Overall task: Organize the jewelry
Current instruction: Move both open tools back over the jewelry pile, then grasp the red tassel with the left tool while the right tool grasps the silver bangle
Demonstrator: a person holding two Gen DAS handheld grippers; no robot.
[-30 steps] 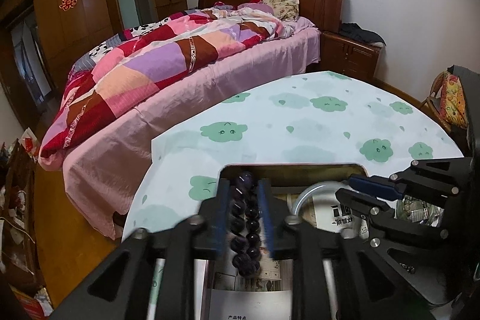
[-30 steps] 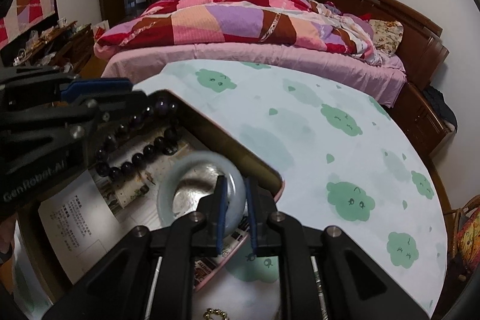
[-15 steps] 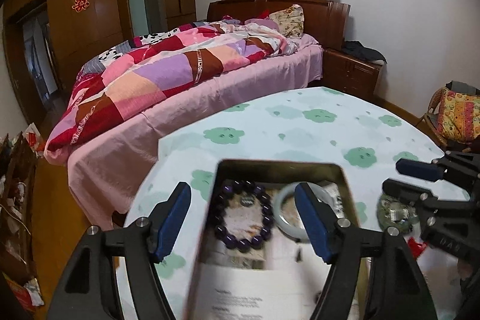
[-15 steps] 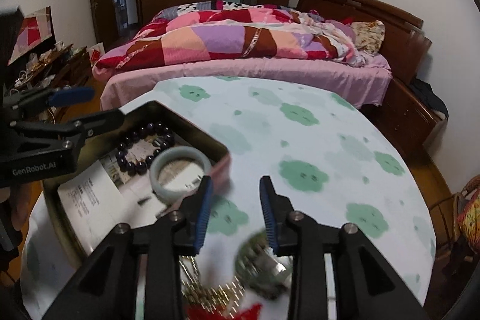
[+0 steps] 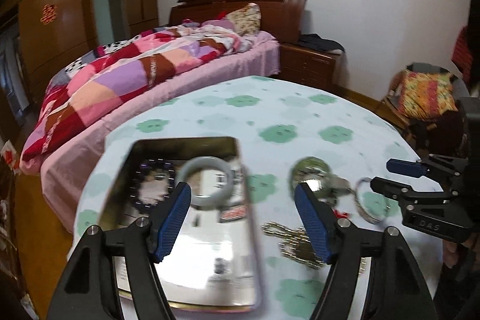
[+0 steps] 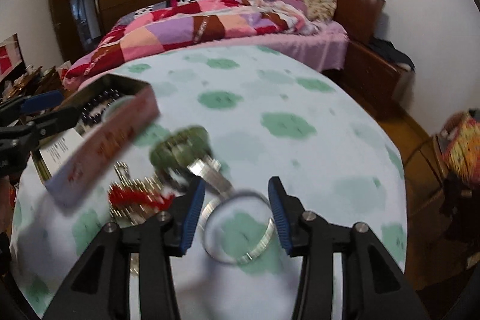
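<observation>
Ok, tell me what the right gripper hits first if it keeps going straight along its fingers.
Most likely the silver bangle lying on the tablecloth; the open right gripper frames it. Depth is blurred.

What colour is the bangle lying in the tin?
Pale grey-green round bangle, clearest in the left wrist view.

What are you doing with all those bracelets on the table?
Someone is sorting jewelry with two hand-held tools. A dark bead bracelet and a pale jade bangle already lie in the metal tin. The left tool is open and holds nothing. The right tool has just been opening, and hangs over a silver bangle lying on the cloud-print tablecloth, not gripping it. A green piece and gold chains wait nearby.
</observation>
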